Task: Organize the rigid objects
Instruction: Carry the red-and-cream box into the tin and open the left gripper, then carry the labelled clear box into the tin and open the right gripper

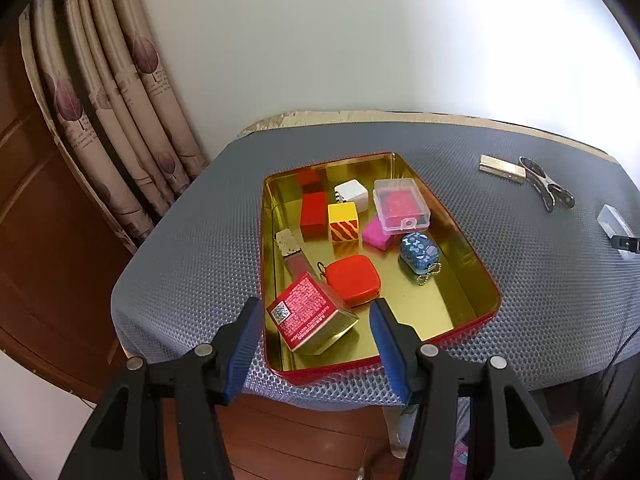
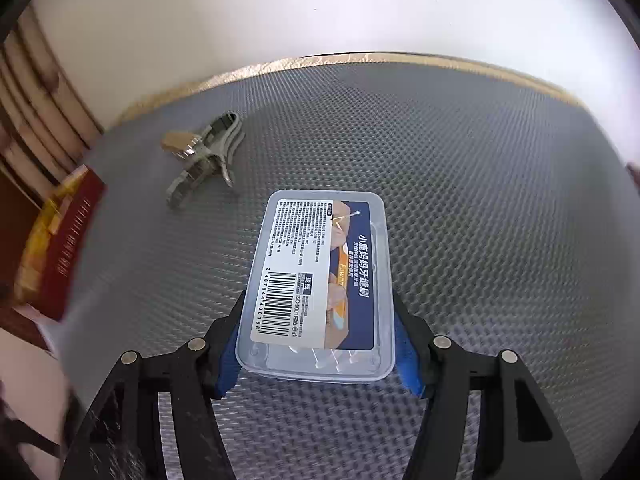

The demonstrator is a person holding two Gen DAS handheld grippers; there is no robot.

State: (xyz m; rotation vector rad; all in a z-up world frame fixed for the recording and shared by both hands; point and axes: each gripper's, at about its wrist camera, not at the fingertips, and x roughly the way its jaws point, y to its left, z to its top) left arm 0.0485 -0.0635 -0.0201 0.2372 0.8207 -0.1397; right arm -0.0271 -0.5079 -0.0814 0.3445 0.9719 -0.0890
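Plastic, clear and stiff, makes up the flat labelled case [image 2: 316,288] that the right gripper [image 2: 318,344] clamps by its long side walls, blue pads pressed on each, just above the grey mat [image 2: 480,200] and well to the right of the gold tin [image 1: 476,256]. It looks light, thin-walled and slick, so I judge a hold low across the sides, near the middle, safer than the corners, with moderate squeeze so the lid does not flex or pop.

The left gripper [image 1: 316,332] hangs over the near end of the tin, jaws spread wide and holding nothing.

Inside the tin I count ten pieces, among them one red-labelled box [image 1: 308,316], one red square pouch [image 1: 354,280] and one clear lidded box [image 1: 400,204]. Right of the tin, on the mat, lie one brass bar [image 1: 502,169] and one metal clip [image 1: 546,186].
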